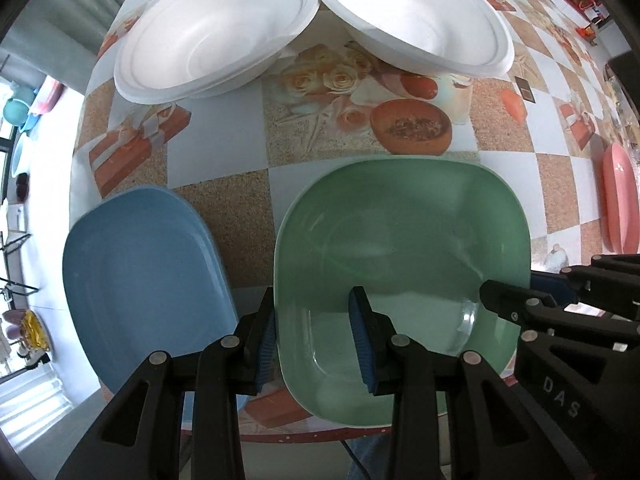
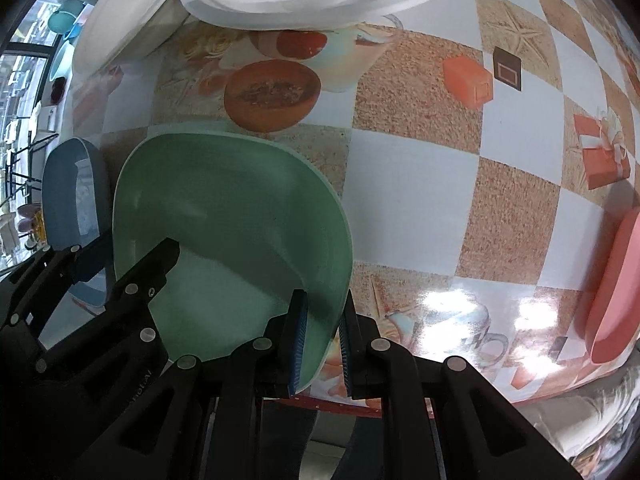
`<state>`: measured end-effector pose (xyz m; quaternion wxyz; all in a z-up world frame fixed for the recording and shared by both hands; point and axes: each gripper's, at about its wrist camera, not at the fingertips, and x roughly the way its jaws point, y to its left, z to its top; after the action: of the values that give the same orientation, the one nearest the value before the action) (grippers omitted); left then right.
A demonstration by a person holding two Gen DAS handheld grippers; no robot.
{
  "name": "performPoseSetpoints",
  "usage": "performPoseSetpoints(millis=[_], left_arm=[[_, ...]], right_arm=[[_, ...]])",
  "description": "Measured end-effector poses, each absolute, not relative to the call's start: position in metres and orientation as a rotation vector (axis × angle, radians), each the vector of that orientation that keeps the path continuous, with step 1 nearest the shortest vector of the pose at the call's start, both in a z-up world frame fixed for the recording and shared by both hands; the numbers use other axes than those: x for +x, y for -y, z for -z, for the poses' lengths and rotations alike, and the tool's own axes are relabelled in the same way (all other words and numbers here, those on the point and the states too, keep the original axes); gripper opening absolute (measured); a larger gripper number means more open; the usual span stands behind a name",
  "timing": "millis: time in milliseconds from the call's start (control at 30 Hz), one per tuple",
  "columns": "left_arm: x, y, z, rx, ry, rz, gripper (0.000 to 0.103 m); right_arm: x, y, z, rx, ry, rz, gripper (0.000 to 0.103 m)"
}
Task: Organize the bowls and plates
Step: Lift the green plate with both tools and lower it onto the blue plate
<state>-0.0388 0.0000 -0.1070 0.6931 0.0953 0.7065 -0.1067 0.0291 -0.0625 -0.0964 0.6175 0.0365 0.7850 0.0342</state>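
Note:
A green square plate [image 1: 404, 248] lies near the table's front edge; it also shows in the right wrist view [image 2: 228, 220]. My left gripper [image 1: 316, 344] straddles its left rim, jaws apart with a visible gap, one finger inside and one outside. My right gripper [image 2: 323, 344] straddles its right rim, blue pads close on the rim. The right gripper also shows at the right in the left wrist view [image 1: 520, 300]. A blue plate [image 1: 148, 276] lies left of the green one. Two white foam bowls [image 1: 216, 28] [image 1: 416, 16] sit at the back.
A pink plate [image 1: 620, 200] lies at the table's right edge, also in the right wrist view [image 2: 616, 292]. The table [image 1: 224, 168] has a checkered printed cloth. Its front edge runs just under the grippers. Shelves with coloured bowls stand off the table's left side.

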Motion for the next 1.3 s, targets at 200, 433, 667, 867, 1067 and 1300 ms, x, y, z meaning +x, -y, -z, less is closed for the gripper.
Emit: performPoseSetpoints(millis=[200,433,667,867,1067,1300], left_arm=[[-0.041,-0.008,0.109,0.224,-1.567,0.236,0.038],[-0.043,-0.011,0.103,0.233,-1.558,0.231,0.038],[-0.042,-0.011,0.108,0.241,-1.553,0.223,0.038],[-0.041,-0.005,0.109,0.259,-1.558,0.241,0.038],[-0.034,-0.006,0.090,0.259,-1.530,0.245,0.038],[-0.016,-0.037,0.057,0.214,-1.475,0.177,0.038]], right_arm=[[0.033,0.077,0.092,0.093,-1.814,-0.070,0.017],[0.032,0.082,0.088,0.094,-1.810,-0.073,0.017],[0.031,0.089,0.084,0.115,-1.817,-0.069,0.017],[0.031,0.098,0.079,0.134,-1.826,-0.048,0.017],[0.043,0.101,0.054,0.141,-1.797,-0.050,0.017],[0.061,0.072,0.029,0.115,-1.764,-0.127,0.017]])
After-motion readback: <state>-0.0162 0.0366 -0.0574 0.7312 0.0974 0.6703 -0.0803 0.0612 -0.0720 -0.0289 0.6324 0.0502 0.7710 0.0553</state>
